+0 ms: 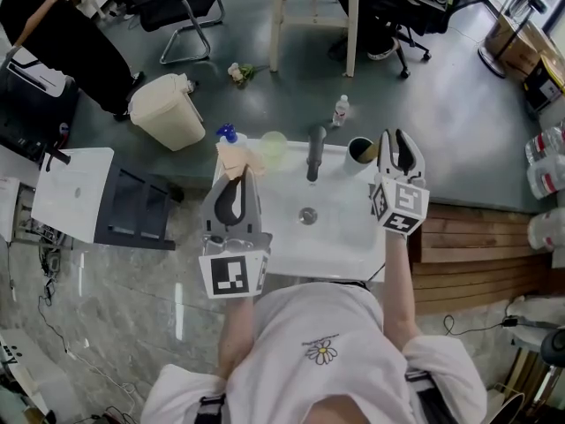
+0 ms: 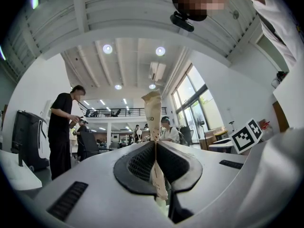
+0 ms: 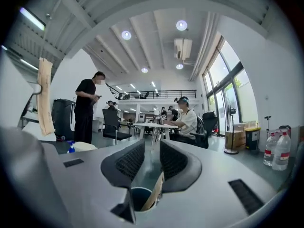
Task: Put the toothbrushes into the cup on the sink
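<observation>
Two toothbrushes, one leaning in the cup, one yet to go.
Lower left of the head view, the left gripper [image 1: 239, 175] pinches a paper-wrapped toothbrush [image 2: 153, 113], long axis upright along its jaws. The cup [image 1: 360, 150] sits to the right across the sink [image 1: 340, 246], directly under the nearer right gripper [image 1: 395, 141]. That gripper's jaws stand apart above a second toothbrush [image 3: 156, 196].
</observation>
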The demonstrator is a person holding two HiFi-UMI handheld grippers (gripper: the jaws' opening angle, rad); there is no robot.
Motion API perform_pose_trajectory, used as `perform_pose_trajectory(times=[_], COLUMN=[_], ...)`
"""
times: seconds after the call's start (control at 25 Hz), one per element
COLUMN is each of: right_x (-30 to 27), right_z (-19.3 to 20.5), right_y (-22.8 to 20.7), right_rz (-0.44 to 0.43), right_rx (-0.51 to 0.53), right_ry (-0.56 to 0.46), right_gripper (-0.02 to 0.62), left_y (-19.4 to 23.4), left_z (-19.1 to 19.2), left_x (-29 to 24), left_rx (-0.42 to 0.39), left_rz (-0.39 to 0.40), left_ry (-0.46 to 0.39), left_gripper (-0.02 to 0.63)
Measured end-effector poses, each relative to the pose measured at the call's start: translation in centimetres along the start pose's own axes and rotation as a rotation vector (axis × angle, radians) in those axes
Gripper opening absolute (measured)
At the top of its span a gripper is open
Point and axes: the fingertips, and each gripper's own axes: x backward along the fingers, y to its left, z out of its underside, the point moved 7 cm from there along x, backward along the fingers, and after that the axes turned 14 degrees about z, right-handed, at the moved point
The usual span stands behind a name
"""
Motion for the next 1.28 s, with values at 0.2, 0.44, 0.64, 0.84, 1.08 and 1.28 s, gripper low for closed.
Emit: perform_pose_trajectory(times=[0.2, 0.44, 0.64, 0.84, 1.08, 1.28], right_x=[3.7, 8.2, 10.3, 11.4, 11.6, 11.6], right_z=[-4.8, -9.0, -8.1, -6.4, -6.3, -6.7], right_y=[1.3, 3.4, 4.8, 5.4, 5.3, 4.9], right_rz=[-0.036, -0.075, -0.095, -0.108, -0.099, -0.084], right_rx=[0.020, 0.037, 0.010, 0.019, 0.010, -0.020], right_ry=[-0.164, -0.309, -0.285, -0.231, -0.229, -0.233], right_gripper=[0.063, 0.031, 0.012, 0.011, 0.011, 0.011], left_y=[0.0, 0.0, -0.4, -0.9, -1.2, -1.3], left_z=[-0.9, -1.9, -1.9, -1.8, -1.6, -1.6], left_x=[0.0, -0.2, -0.3, -0.2, -0.2, -0.2], left_rx=[-0.014, -0.020, -0.019, -0.012, -0.013, -0.014], left_rz=[0.001, 0.015, 0.024, 0.027, 0.036, 0.037], left_ry=[-0.024, -0.058, -0.068, -0.070, -0.063, -0.064], left_gripper=[0.023, 0.025, 0.025, 0.025, 0.025, 0.025])
